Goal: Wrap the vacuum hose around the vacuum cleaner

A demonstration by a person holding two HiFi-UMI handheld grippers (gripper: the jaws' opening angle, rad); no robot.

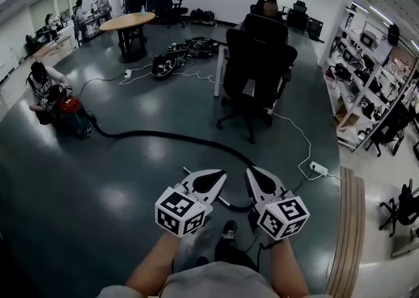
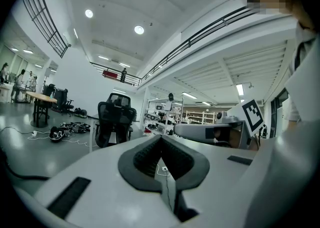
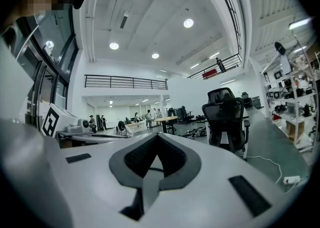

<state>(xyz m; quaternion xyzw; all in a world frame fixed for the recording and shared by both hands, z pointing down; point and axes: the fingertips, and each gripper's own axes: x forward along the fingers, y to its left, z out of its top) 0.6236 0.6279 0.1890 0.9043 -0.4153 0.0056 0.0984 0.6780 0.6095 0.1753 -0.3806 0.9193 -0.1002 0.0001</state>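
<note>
Forearms reach out low in front of you, side by side, one hand on each gripper. Your left gripper points forward and slightly right, with its jaws clenched together and nothing between them. Your right gripper mirrors it, angled slightly left, jaws also pressed together and empty. The tips are near each other but apart. The vacuum hose lies on the floor. It runs from the vacuum cleaner far to your left, where a person crouches beside it, across to the floor just below your grippers. An office chair stands beyond the hose. Both gripper views look level across the room toward that chair.
</note>
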